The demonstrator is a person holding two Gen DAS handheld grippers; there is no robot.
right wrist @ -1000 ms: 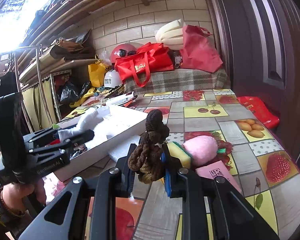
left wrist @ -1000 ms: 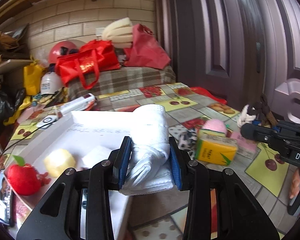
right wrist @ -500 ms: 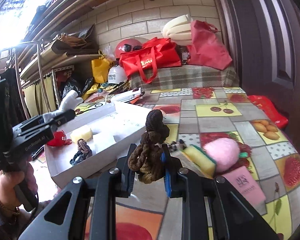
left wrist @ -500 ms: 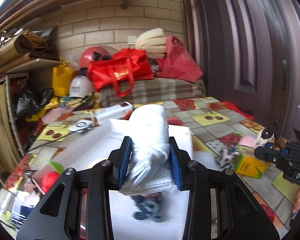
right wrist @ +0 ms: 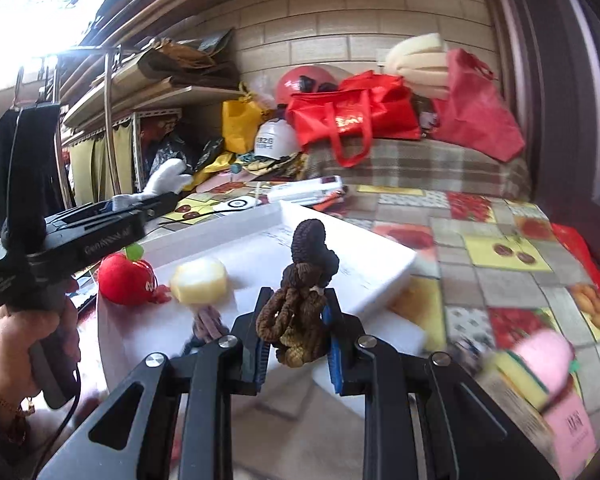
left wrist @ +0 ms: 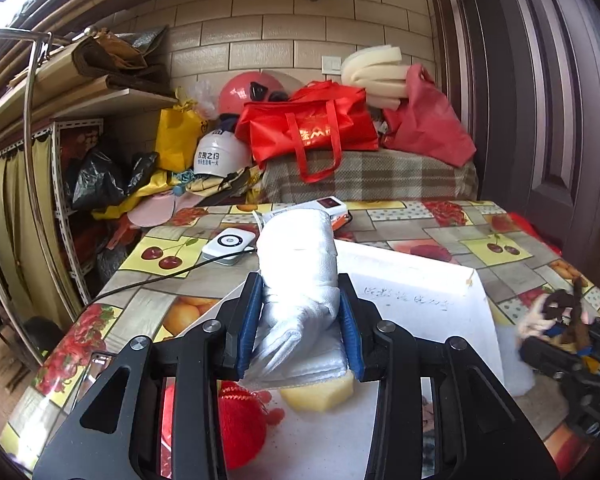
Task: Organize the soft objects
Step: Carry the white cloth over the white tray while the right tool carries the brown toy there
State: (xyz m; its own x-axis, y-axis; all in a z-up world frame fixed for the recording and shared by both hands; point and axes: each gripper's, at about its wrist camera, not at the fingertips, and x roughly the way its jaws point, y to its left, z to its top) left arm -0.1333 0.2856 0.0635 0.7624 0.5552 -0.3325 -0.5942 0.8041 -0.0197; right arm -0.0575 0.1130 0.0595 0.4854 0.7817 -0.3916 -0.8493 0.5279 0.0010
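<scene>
Now the rolled white towel (left wrist: 298, 276) hangs above the white tray (left wrist: 420, 292), farther left.

a table (left wrist: 440, 236) covered in an oilcloth printed with fruit squares carries everything. a white tray (right wrist: 380, 276) sits on its middle, angled, one corner toward the right edge. behind the tray, toward the far edge, lie a small white device (left wrist: 229, 245) with a black cable (left wrist: 148, 282) running off to the left edge, and a long white box with a red end (left wrist: 327, 205). at the far edge a plaid-covered block (left wrist: 372, 178) stands. near the right front corner lie a pink soft thing (right wrist: 548, 360), blurred, and a yellow carton (right wrist: 516, 376) touching it, with a pink card (right wrist: 572, 432) just in front.
</scene>
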